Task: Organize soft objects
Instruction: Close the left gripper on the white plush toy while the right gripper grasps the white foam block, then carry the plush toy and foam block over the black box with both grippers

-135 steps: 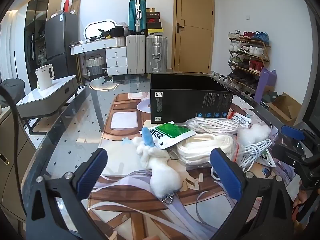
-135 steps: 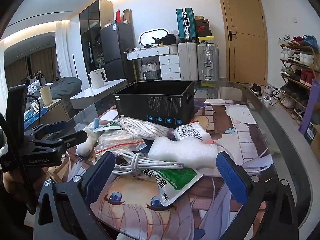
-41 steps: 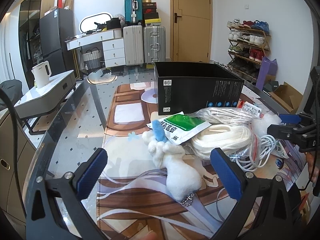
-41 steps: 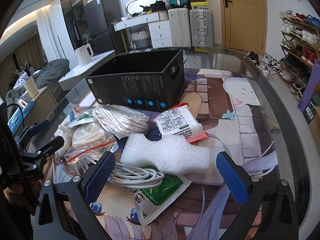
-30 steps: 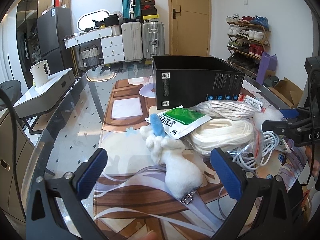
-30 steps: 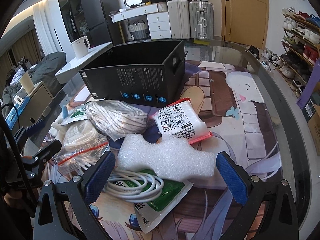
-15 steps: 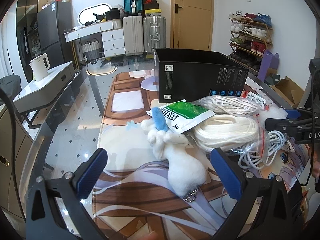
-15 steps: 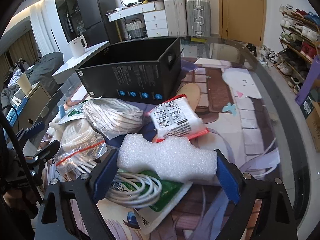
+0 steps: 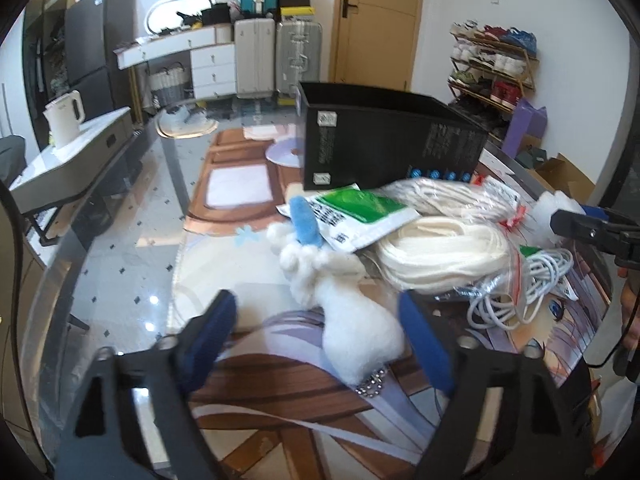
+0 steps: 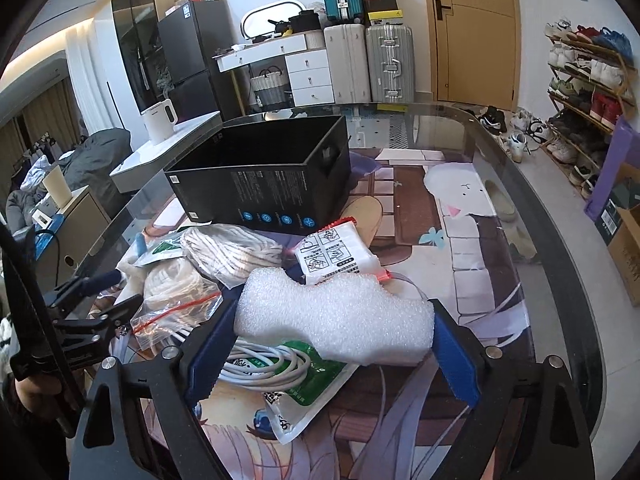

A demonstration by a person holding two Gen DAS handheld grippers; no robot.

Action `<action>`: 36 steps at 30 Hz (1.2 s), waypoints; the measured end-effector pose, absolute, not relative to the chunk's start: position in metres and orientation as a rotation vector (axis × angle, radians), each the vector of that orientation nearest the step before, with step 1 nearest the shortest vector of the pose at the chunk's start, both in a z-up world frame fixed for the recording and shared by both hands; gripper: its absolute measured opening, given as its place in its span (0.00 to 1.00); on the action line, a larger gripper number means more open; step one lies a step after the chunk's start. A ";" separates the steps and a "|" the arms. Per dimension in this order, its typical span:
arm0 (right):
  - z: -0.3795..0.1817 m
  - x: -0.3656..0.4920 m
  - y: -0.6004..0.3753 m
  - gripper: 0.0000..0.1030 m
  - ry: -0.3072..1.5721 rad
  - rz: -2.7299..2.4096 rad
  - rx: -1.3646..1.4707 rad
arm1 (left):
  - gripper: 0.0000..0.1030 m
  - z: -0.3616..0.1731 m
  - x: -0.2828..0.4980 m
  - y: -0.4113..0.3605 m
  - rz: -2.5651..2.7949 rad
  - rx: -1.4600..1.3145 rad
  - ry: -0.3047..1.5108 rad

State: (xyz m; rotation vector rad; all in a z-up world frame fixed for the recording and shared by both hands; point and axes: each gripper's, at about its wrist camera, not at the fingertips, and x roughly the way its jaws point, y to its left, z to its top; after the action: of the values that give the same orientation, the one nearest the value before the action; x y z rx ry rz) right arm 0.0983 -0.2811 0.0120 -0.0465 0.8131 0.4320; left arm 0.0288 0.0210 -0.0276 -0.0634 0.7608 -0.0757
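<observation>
My right gripper is shut on a white foam block, lifted slightly over the pile. My left gripper is partly closed around a white plush toy with a blue ear; the right pad touches it, the left pad stands apart. An open black box stands behind the pile, also in the left view. Bagged white rope, a second rope bundle, a green-white pouch, a white cable and a red-edged packet lie between.
All sits on a glass table with a printed mat; the table's curved edge runs at the right. A white kettle stands on a side unit to the left. Suitcases and a shoe rack are beyond.
My right gripper has closed on the foam block and raised it a little. My left gripper has moved forward and narrowed around the plush toy.
</observation>
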 end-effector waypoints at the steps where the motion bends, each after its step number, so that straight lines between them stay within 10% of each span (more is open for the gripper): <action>1: 0.013 0.098 -0.281 0.89 0.811 0.435 -0.046 | 0.67 -0.027 0.028 0.020 -0.080 -0.060 0.752; 7: 0.017 0.093 -0.279 0.89 0.796 0.444 -0.053 | 0.30 -0.024 0.022 0.019 -0.124 -0.071 0.755; 36: 0.060 0.083 -0.264 0.89 0.663 0.537 -0.047 | 0.30 0.033 0.000 0.038 -0.114 -0.100 0.569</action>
State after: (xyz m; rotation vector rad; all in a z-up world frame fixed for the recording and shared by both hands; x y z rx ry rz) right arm 0.0827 -0.2642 0.0601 -0.0470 0.6628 0.5369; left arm -0.0001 0.0375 0.0331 -0.1005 0.5694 -0.1143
